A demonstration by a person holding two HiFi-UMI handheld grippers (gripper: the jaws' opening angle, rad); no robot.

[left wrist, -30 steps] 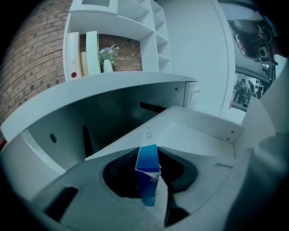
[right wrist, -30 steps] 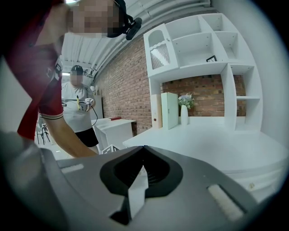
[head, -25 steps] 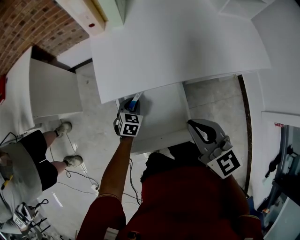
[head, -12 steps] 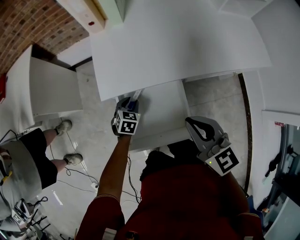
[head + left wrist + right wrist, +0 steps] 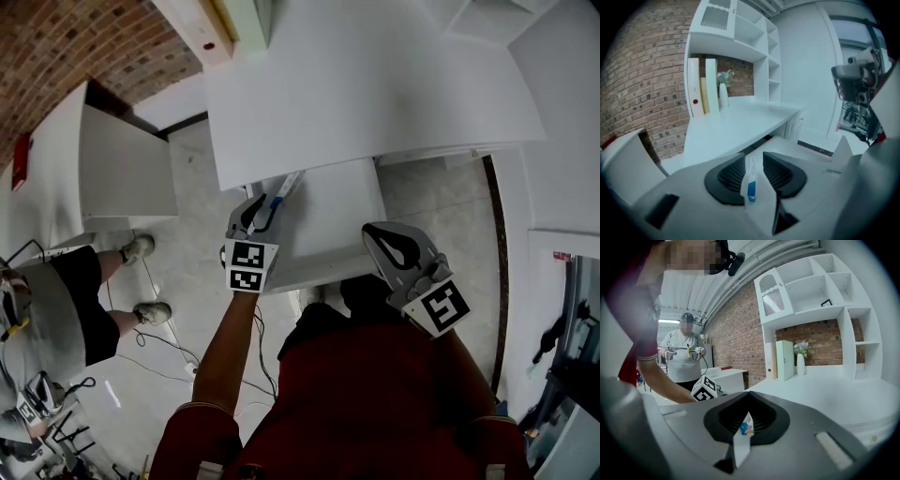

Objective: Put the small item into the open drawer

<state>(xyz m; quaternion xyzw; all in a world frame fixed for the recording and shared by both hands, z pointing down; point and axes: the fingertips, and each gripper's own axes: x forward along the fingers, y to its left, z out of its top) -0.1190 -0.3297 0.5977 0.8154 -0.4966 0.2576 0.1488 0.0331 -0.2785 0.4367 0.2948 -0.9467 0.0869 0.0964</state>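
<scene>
**A:** Two grippers, what's their status?

**B:** The left gripper (image 5: 752, 161) is pinching a thin white stick (image 5: 750, 176) with a blue band. The jaws are nearly closed, with only the stick's thickness between the pads. The stick runs forward past the tips.

**A:** Where's that relative to the drawer?

**B:** In the head view the drawer (image 5: 333, 211) is pulled out from under the desk (image 5: 375, 84). The left gripper sits at the drawer's left side, near its front. The stick lies over that left edge with its far end pointing at the desk edge. It's held in the jaws, not lying on the drawer floor. I can't tell how high it is above the drawer.

**A:** And the right one?

**B:** The right gripper (image 5: 748, 397) has its tips pressed together with no gap. A small blue-pink bit (image 5: 746, 428) shows in the hollow behind the tips, and I can't tell whether the pads grip it. In the head view the gripper is at the drawer's front right corner, with its tips aimed at the drawer. I can't tell if it touches the drawer.

**A:** How far apart are the two?

**B:** Well apart, with the drawer front between them.
</scene>
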